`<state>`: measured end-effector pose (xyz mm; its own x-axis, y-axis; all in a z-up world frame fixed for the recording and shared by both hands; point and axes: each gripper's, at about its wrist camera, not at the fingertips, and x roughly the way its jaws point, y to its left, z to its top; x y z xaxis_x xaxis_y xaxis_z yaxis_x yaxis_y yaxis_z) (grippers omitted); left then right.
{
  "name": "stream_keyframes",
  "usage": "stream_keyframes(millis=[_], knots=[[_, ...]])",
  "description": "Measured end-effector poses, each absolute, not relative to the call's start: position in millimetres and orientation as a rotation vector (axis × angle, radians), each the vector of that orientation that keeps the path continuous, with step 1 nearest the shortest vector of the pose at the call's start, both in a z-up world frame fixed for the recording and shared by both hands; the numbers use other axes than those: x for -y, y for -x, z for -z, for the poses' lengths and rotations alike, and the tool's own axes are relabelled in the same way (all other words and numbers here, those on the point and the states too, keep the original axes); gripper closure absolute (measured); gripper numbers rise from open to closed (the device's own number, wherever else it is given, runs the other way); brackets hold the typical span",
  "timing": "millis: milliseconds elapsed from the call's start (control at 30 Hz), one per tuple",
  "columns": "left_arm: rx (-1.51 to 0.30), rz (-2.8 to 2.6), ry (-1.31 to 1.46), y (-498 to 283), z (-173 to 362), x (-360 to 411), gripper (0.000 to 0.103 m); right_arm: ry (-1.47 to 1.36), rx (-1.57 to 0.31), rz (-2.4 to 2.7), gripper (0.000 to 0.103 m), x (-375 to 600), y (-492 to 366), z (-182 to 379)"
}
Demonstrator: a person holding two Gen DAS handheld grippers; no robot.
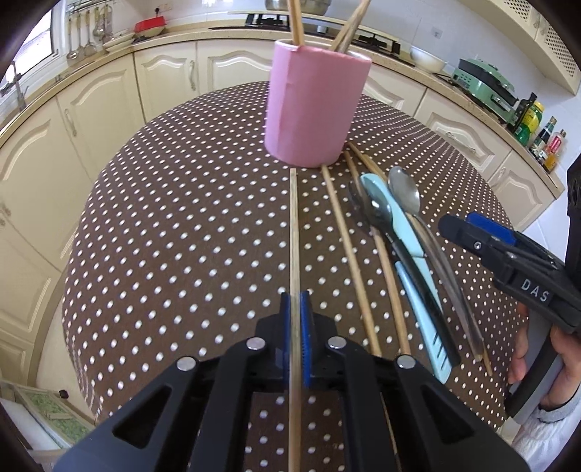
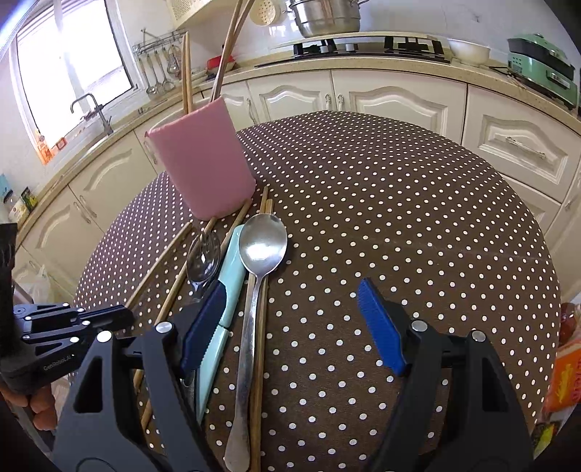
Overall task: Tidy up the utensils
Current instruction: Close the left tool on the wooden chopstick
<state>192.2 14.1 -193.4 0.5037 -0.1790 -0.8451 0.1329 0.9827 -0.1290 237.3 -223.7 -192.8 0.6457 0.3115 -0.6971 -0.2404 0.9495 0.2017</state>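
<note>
Pale wood, thin and straight: the chopstick [image 1: 294,232] in your left gripper [image 1: 295,308] runs forward along the brown polka-dot tablecloth [image 1: 181,225], its far tip lying just short of the base of the pink holder [image 1: 312,105]. The blue pads are closed tight on the stick near its near end, with no gap showing on either side.

The pink holder stands upright toward the far edge of the table, with several chopsticks [image 1: 296,21] already leaning out of its open top.

To the right of the gripped stick, the remaining utensils lie in a loose bundle pointing at the holder: more loose chopsticks [image 1: 341,232], a small spoon [image 2: 203,257], a pale blue knife in its sheath [image 2: 227,279] and a large steel spoon [image 2: 263,247] with its bowl facing up. In the right wrist view the large spoon's handle rests over a pair of chopsticks and reaches back to the near edge of the table.

Your right gripper [image 2: 290,326] hovers over that bundle with its jaws wide apart and nothing between the pads. The large spoon's handle lies below the gap, nearer the left pad, while the blue knife passes under that left pad. The right pad hangs over bare cloth.

Cream cabinets [image 2: 395,98] curve behind the table.
</note>
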Motion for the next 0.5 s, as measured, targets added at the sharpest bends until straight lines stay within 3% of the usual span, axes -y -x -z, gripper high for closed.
stream_keyframes(millis=[200, 233, 300, 500], knots=[[-1.037, 0.162, 0.071, -183.7, 192.9, -21.2, 0.098, -0.008, -0.858, -0.344, 0.031, 209.4, -238.0, 198.1], [-1.039, 0.162, 0.073, -184.8, 192.8, -20.3, 0.098, -0.001, -0.864, -0.348, 0.034, 208.0, -238.5, 198.8], [-1.045, 0.165, 0.075, -188.1, 192.0, -20.7, 0.098, 0.006, -0.891, -0.358, 0.053, 206.2, -242.0, 199.9], [-1.057, 0.173, 0.082, -204.7, 190.7, -19.5, 0.097, -0.002, -0.921, -0.377, 0.073, 213.3, -248.2, 199.0]])
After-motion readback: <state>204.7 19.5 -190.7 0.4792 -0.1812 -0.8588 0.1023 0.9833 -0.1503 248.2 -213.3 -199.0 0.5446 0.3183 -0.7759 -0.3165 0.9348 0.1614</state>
